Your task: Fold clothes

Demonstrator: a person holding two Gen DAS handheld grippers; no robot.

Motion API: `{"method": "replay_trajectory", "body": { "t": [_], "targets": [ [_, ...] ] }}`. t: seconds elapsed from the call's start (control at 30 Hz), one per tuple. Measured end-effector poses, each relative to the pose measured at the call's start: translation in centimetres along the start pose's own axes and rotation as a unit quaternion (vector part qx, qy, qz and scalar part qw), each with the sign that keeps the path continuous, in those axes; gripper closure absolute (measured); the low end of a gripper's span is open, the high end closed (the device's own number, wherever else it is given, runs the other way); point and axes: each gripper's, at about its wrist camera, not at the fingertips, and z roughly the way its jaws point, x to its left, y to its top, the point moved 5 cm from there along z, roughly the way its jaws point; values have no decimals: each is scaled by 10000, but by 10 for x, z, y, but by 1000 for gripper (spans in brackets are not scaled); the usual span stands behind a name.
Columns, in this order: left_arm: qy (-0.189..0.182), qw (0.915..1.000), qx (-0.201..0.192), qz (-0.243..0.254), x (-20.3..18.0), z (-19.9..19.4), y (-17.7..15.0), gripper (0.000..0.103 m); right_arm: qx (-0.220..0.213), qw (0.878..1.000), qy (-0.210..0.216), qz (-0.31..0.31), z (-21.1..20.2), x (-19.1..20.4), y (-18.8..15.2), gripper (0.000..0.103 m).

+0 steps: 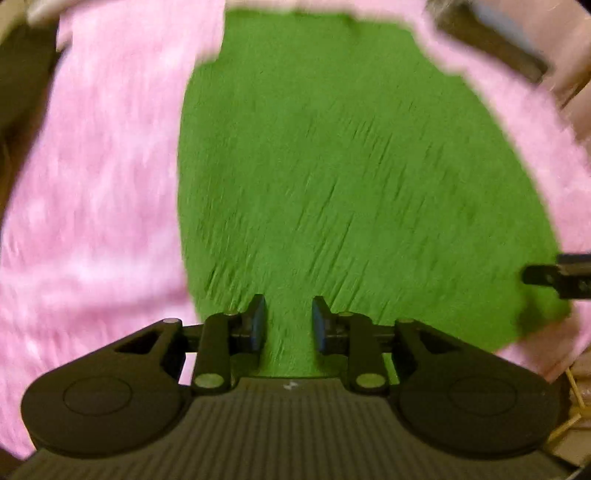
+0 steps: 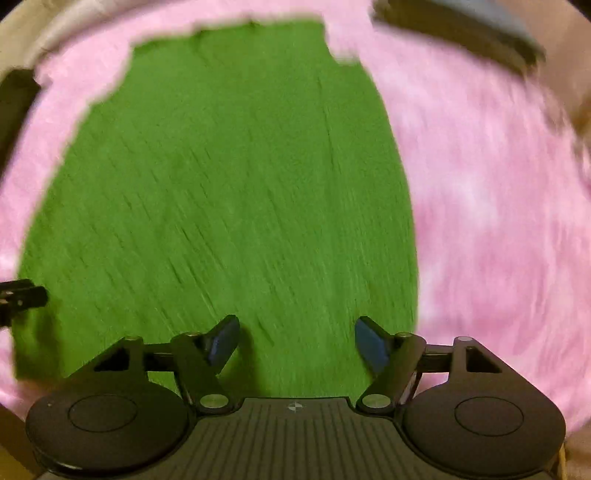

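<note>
A green garment [image 1: 332,177] lies flat on a pink fluffy blanket [image 1: 96,184]; it also fills the right wrist view [image 2: 221,192]. My left gripper [image 1: 289,323] hovers over the garment's near edge, jaws open with a narrow gap and nothing between them. My right gripper [image 2: 295,343] is over the near edge too, jaws wide open and empty. The right gripper's tip shows at the right edge of the left wrist view [image 1: 554,275]. The left gripper's tip shows at the left edge of the right wrist view [image 2: 22,297]. Both views are motion-blurred.
The pink blanket [image 2: 498,221] surrounds the garment on all sides. A dark, blurred object [image 2: 461,29] lies past the blanket at the far right. Beige surface [image 2: 22,44] shows beyond the blanket's far edge.
</note>
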Motion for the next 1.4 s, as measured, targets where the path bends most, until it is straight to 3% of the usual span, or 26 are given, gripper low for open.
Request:
{"method": "replay_trajectory", "body": {
  "t": [0.07,0.17,0.27,0.43,0.47,0.53,0.7,1.1,1.4],
  "targets": [
    [-11,10000,6,-35,0,-6,-15,81,287,9995,-30,-129,6,-5,-23,31],
    [138,9994,329,28,-3,-20,-30,81,845,9954,-128,-431,-2,-3,-41,31],
    [271,9973,609,-318,-5,-44,-31,81,1094,9930,-206,-395,-17,-10,-45,31],
    [742,9946,310,-661,-21,-102,-17,77,671,9956,103,-651,-73,-10,-14,28],
    [772,9945,170,-691,-26,-115,-13,75,525,9962,129,-687,-86,-7,-7,16],
    [798,9946,-123,-656,-40,-140,-5,72,211,9969,171,-734,-115,-8,3,7],
    [886,9904,-572,-897,-71,-190,-5,62,-252,9949,533,-815,-164,-12,17,7],
    [1130,9807,-1070,-1186,-127,-260,-54,55,-271,9879,894,-1239,-220,-23,-37,6],
    [1269,9786,-1185,-1102,-152,-280,-67,54,-483,9859,830,-1372,-245,-35,-44,6]
  ]
}}
